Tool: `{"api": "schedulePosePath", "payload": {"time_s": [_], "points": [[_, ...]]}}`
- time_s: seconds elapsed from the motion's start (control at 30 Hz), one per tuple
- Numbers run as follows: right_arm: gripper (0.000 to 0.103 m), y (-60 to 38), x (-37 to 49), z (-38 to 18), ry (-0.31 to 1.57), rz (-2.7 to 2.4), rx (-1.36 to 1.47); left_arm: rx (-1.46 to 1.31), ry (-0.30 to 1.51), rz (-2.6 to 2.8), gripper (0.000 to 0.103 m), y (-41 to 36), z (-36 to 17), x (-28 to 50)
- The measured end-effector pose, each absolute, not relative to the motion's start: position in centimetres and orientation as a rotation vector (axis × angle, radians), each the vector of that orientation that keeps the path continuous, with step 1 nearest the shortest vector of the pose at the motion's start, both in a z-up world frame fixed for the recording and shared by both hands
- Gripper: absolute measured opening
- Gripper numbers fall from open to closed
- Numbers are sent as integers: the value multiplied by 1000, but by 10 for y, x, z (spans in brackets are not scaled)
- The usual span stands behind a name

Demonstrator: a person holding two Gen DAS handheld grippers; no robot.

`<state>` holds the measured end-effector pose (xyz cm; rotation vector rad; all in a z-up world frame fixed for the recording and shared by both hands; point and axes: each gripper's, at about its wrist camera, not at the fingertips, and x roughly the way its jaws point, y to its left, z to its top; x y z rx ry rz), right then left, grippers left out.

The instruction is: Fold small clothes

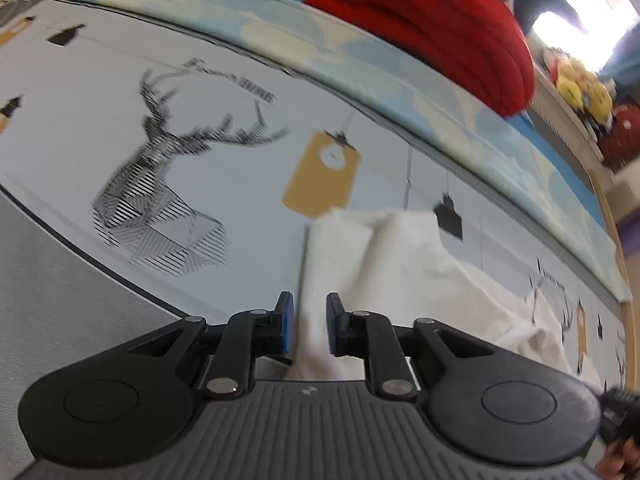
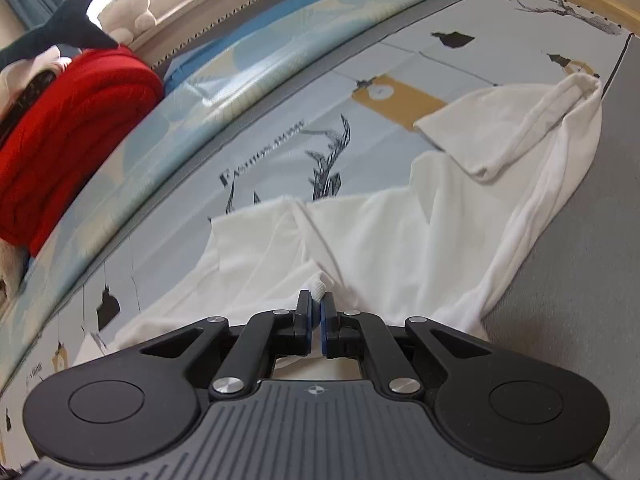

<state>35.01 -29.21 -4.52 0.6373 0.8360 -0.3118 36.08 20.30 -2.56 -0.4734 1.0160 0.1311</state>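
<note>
White shirt (image 2: 400, 240) lies spread and rumpled on a printed sheet (image 2: 280, 140), mostly flat, with one sleeve (image 2: 508, 128) folded over toward the far right edge, beside a plain grey strip of bedding (image 2: 580, 280). Bunched at the near edge, where a small ribbed bit of white fabric pokes up between the blue pads (image 2: 306, 312) of the right hand-held gripper (image 2: 316, 312); jaws pressed nearly together, clamped on that pinch of shirt. In the left wrist view, the same shirt (image 1: 380, 264) runs as a raised fold from the middle of the sheet down between the blue pads (image 1: 286, 320) of the left hand-held gripper (image 1: 310, 320); jaws at a narrow gap with cloth filling the space, though whether the pads actually press on it cannot be told. Blurred there, so fine detail is lost. Around the shirt, pale sheet (image 1: 200, 80) printed with a striped deer head (image 1: 160, 184), an ochre tag (image 1: 324, 176), small black house shapes (image 1: 450, 216) and some lettering. Beyond the sheet's grey piping, a light blue and cream patterned cover (image 2: 192, 100) (image 1: 360, 52). On it, further back, a folded red blanket (image 2: 68, 120) (image 1: 432, 24). Behind that, a ledge with plush toys: a dark shark (image 2: 68, 28) and a white bear (image 2: 128, 12) in the right view, yellow toys (image 1: 580, 88) in the left. At the lower right corner of the left view, part of a person's hand (image 1: 620, 460) on a dark handle.
</note>
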Motion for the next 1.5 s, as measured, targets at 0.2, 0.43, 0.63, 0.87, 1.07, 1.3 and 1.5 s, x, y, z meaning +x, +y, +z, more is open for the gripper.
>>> {"api": "schedulePosePath", "payload": {"time_s": [0.2, 0.43, 0.63, 0.87, 1.07, 1.3, 1.5], "points": [[3, -299, 341, -5, 656, -258, 578, -427, 1063, 54, 24, 185, -36, 363], [4, -341, 343, -37, 870, -503, 531, -403, 1081, 57, 24, 183, -41, 367], [9, -356, 345, -49, 915, -485, 593, -410, 1104, 38, 34, 179, -47, 373], [28, -359, 348, -68, 989, -503, 659, -409, 1170, 40, 38, 178, -64, 373], [6, -354, 351, -57, 923, -513, 630, -329, 1215, 5, 49, 164, -72, 372], [5, -345, 353, -42, 891, -472, 631, -74, 1204, -6, 8, 151, -70, 369], [5, -342, 351, -35, 898, -437, 647, -106, 1200, 22, 12, 163, -71, 369]]}}
